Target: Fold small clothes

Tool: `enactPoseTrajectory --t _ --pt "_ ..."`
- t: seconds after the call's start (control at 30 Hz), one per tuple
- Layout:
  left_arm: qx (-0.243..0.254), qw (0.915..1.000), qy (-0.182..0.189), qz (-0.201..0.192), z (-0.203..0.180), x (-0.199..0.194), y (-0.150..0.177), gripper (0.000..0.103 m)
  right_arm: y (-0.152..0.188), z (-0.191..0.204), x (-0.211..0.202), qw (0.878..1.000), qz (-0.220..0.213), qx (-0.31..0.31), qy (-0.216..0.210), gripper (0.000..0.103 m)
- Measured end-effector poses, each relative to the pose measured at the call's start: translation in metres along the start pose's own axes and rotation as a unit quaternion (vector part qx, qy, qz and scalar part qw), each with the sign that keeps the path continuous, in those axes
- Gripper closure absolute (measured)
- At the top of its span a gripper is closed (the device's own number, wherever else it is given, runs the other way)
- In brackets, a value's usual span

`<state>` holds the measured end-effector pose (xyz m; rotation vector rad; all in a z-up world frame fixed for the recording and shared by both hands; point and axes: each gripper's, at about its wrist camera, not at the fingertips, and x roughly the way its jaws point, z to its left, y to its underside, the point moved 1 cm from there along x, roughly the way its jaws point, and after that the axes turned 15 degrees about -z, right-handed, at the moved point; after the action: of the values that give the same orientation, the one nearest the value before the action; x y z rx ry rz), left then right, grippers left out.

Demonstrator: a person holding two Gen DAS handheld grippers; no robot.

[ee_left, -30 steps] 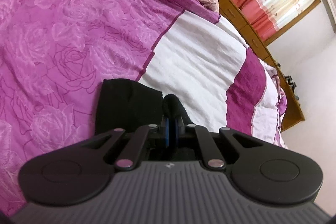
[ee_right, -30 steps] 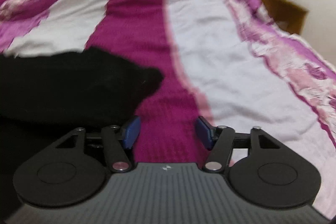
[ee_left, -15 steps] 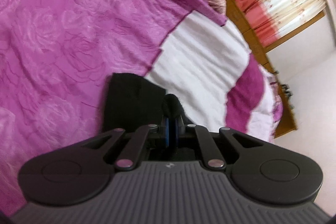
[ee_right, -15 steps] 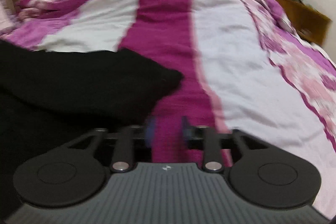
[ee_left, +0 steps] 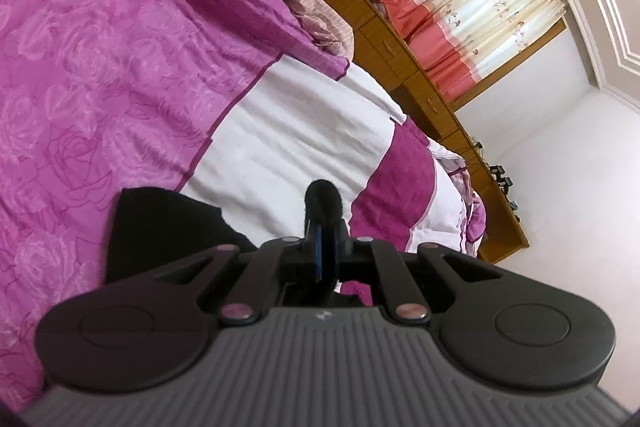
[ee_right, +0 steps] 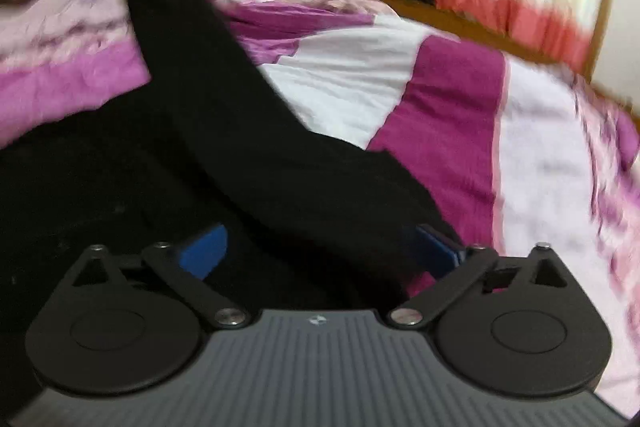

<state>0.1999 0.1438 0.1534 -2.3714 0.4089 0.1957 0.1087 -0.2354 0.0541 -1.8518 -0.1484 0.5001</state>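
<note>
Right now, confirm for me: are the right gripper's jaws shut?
No, the right gripper has its jaws spread wide, with the black garment lying between them.

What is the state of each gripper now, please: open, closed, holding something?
Left gripper: closed, holding a fold of the black garment.
Right gripper: open, holding nothing; the black garment lies between its fingers.

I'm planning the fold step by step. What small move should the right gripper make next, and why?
Probably close the right gripper on the black garment. Its jaws stand wide open with cloth lying between them, while the left gripper is already shut on another part, lifted off the bed. Gripping gives two holds to fold.
</note>
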Motion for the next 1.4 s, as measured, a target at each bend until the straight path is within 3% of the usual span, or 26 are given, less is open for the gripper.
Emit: enactPoseTrajectory --t 0.07,0.17,0.2,0.27,0.37,0.5,0.7,0.8,0.97,1.2,1.27,1.33,1.4 --pt "0.002 1.0000 0.003 0.000 -0.004 -0.002 0.000 0.095 0.008 0.016 0.015 0.993 0.017 -0.089 0.080 0.000" --pt "0.002 1.0000 0.007 -0.003 -0.004 -0.008 -0.003 0.095 0.033 0.020 0.048 0.955 0.038 -0.204 0.210 0.001" --pt "-0.002 1.0000 0.007 -0.006 -0.002 -0.012 -0.003 0.095 0.036 0.013 0.052 0.951 0.039 -0.195 0.239 0.001" --pt "-0.007 0.9999 0.005 -0.009 0.003 -0.016 -0.003 0.095 0.034 -0.011 0.051 0.953 0.043 -0.112 0.278 0.002" --pt "-0.024 0.9997 -0.003 -0.004 0.021 -0.019 0.005 0.095 0.032 -0.032 0.044 0.948 0.038 -0.060 0.310 0.008" --pt "-0.020 0.9991 -0.036 0.007 0.054 -0.012 0.032 0.095 0.029 -0.039 0.041 0.954 0.043 -0.023 0.296 0.024" --pt "-0.033 0.9898 -0.131 0.045 0.124 0.006 0.062 0.095 0.041 -0.033 0.045 0.960 0.075 -0.009 0.270 0.025" --pt "-0.032 0.9888 -0.137 0.051 0.138 0.007 0.065 0.095 0.044 -0.037 0.038 0.962 0.092 0.026 0.257 0.021" --pt "0.073 0.9850 -0.150 0.045 0.114 0.005 0.065 0.095 0.042 -0.048 0.022 0.962 0.123 0.119 0.212 0.013" --pt "0.112 0.9775 -0.174 0.042 0.114 -0.002 0.068 0.095 0.038 -0.081 -0.002 0.937 0.088 0.288 0.176 0.007" --pt "0.147 0.9722 -0.181 0.027 0.110 -0.002 0.068 0.096 0.036 -0.079 -0.001 0.939 0.098 0.279 0.174 0.007" --pt "0.191 0.9663 -0.173 0.005 0.105 0.002 0.070 0.096 0.032 -0.068 0.002 0.948 0.107 0.229 0.195 0.007" --pt "0.228 0.9530 -0.198 -0.023 0.104 0.004 0.070 0.095 0.025 -0.061 -0.001 0.948 0.086 0.208 0.225 0.007"
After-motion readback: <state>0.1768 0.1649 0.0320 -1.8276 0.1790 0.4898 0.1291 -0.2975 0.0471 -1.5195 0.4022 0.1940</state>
